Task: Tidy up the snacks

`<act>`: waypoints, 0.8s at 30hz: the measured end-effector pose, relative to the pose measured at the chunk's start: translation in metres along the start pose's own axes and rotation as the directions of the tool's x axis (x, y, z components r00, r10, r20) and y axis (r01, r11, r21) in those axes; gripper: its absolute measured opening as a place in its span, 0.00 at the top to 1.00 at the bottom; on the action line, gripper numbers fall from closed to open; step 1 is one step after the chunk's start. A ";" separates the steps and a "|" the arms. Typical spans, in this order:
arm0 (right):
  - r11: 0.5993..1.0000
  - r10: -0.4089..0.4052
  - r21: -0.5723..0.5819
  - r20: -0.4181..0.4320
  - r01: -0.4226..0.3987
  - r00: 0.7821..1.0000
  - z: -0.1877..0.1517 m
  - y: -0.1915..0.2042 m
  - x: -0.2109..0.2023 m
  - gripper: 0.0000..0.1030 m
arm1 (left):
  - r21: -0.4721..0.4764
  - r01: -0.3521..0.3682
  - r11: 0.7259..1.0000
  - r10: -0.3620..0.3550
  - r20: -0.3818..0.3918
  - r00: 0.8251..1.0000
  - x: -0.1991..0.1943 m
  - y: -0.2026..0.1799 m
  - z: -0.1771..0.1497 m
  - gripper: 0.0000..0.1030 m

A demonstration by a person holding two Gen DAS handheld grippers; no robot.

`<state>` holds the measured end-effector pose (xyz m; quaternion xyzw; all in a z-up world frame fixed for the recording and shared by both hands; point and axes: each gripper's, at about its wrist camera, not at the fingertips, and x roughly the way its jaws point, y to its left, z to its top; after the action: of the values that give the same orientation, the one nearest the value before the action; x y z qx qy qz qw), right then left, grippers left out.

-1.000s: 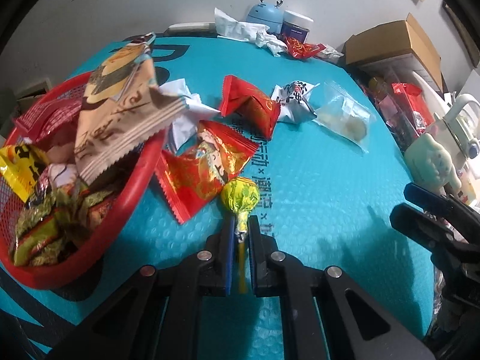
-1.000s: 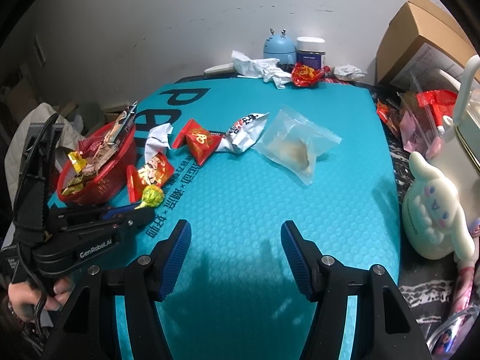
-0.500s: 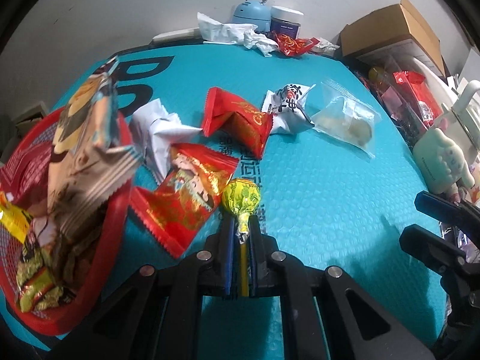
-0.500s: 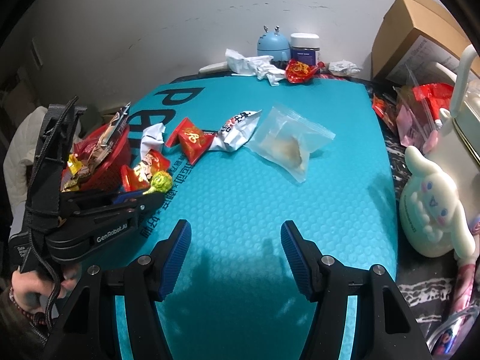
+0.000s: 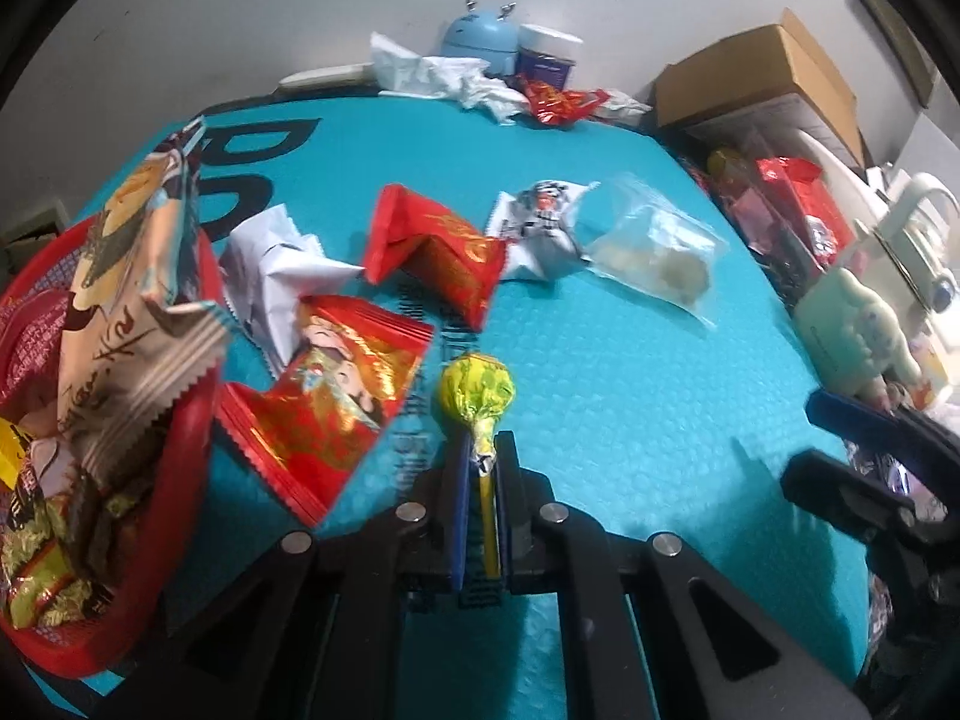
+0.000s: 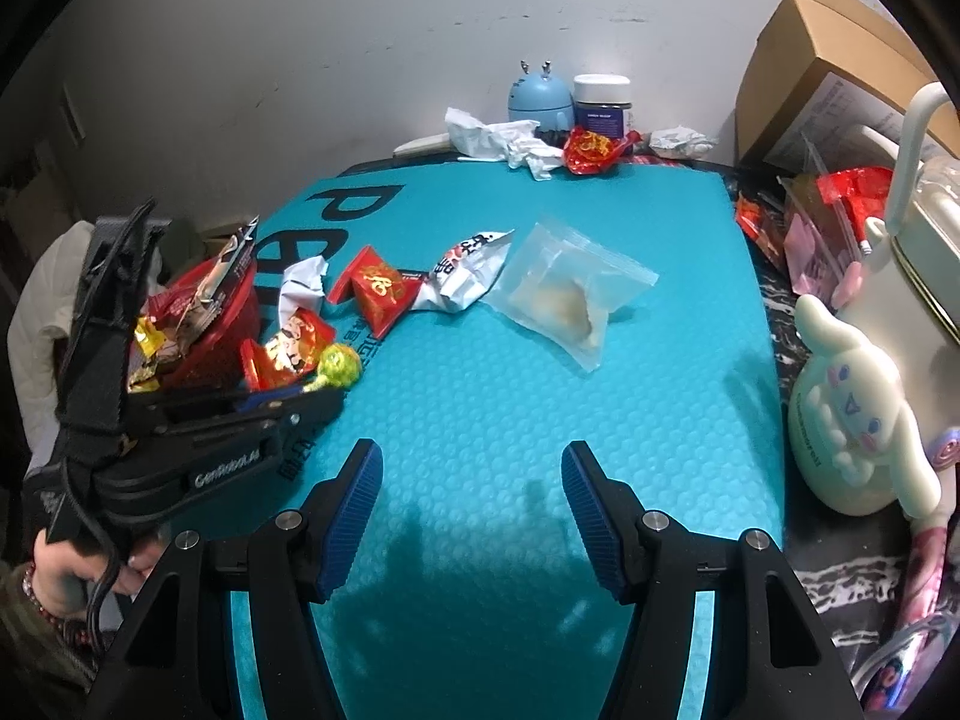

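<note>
lollipop [image 5: 477, 391], green-wrapped, is clamped by its stick in the left tool [image 5: 482, 462], just above the counter [image 5: 600, 372] beside the red basket [image 5: 186, 468]. the basket already holds several snacks; two red packets, a white wrapper and a clear bag remain loose. right tool [image 6: 471, 507] hangs apart, empty.

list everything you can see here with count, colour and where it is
lollipop: 1, yellow-green, clamped by its stick in left gripper
basket: 1, red, mat's left edge, full of snacks
red packets: 2, on mat beside basket
white wrappers: 2, among the red packets
clear bag: 1, mid-mat
mat: 1, teal
blue gadget: 1, far edge
jar: 1, dark, white lid, beside gadget
plush toy: 1, cream, right
cardboard box: 1, far right
left gripper: shut on stick
right gripper: open, empty
</note>
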<state>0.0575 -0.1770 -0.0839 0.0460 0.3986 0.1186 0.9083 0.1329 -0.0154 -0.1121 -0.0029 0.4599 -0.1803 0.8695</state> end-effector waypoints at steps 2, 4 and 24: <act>1.000 -0.006 0.000 0.004 0.006 1.000 0.001 -0.001 -0.002 0.39 | 0.024 0.004 1.000 -0.005 0.021 1.000 -0.007 -0.006 -0.001 0.93; 1.000 -0.017 -0.003 0.009 0.017 1.000 0.003 -0.002 -0.004 0.39 | 0.038 0.010 0.999 -0.011 0.043 0.999 -0.015 -0.009 0.000 0.93; 0.999 -0.046 -0.018 0.026 0.047 0.999 0.003 0.004 -0.018 0.39 | 0.010 0.006 1.000 -0.006 -0.037 0.999 -0.013 -0.003 0.000 0.92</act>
<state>0.0473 -0.1778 -0.0682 0.0296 0.3870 0.1005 0.9161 0.1254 -0.0138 -0.1014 0.0034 0.4751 -0.1853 0.8602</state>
